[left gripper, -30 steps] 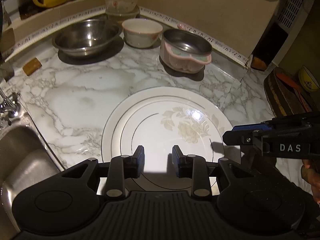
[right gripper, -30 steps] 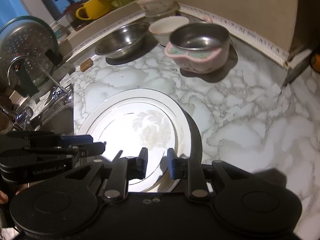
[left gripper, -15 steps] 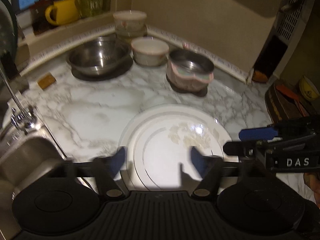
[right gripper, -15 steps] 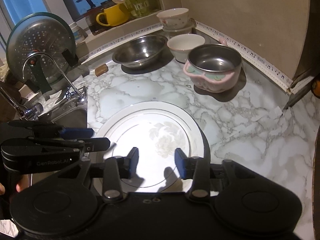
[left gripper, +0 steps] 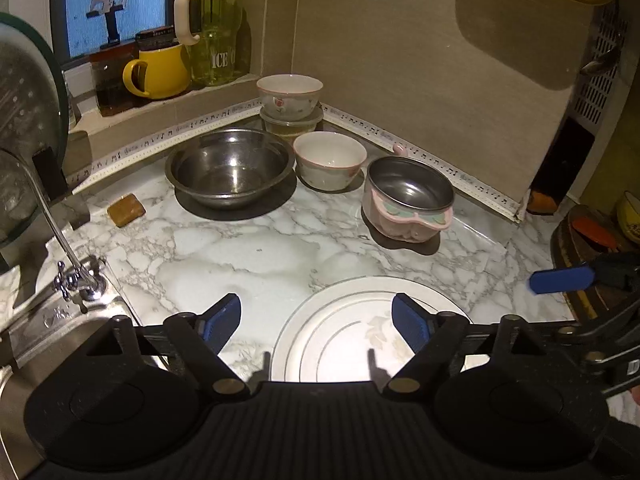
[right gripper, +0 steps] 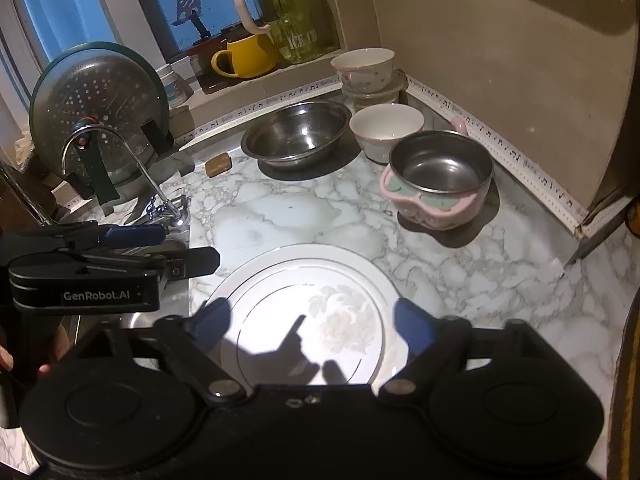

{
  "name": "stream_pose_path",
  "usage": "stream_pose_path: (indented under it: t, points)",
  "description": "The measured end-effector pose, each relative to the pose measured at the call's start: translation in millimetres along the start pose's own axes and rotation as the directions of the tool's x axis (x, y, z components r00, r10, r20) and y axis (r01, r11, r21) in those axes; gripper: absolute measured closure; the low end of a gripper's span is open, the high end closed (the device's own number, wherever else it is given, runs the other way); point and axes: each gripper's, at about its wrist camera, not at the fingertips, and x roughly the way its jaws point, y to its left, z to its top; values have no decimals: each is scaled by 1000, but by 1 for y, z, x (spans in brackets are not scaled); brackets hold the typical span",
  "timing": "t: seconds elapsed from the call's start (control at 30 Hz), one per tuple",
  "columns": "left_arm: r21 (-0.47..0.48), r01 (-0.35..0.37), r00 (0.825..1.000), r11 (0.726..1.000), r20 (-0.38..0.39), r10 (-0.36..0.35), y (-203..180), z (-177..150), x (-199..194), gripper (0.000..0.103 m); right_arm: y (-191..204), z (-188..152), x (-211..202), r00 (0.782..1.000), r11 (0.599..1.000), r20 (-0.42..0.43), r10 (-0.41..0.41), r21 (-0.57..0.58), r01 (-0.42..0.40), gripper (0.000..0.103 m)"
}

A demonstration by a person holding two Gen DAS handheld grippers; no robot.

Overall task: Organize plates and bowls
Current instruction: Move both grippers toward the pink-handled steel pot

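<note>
Both jaws opening wide, gripping nothing; left gripper and right gripper hovering over plate, probably released. Reaching behind plate, squarely.

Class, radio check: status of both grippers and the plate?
Left gripper, right gripper opening, empty. Plate flat on counter, released. Nothing in the way.

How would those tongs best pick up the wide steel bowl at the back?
Probably by the rim. The wide steel bowl sits upright and open, too broad to span, so one finger goes inside and one outside its thin flared lip, coming down from above on the near side, where the marble counter is free.
</note>
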Motion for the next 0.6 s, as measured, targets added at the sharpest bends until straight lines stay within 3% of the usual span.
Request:
stream_pose_path:
  t: [0.2, 0.33, 0.6]
  points:
    - [-16, 15, 1000, 1000, -24, -15, -3, 6, 10, 16, -6, 6, 5, 1000, 1000, -15, -2, -21, 1, 1]
    - [4, -17, 1000, 1000, -20, 17, -9, 16, 17, 16, -14, 14, 8, 1000, 999, -19, -1, -36, 0, 1]
    - [-34, -34, 998, 999, -45, 33, -7, 49, 42, 15, -42, 57, 17, 1000, 999, 11, -16, -48, 16, 1]
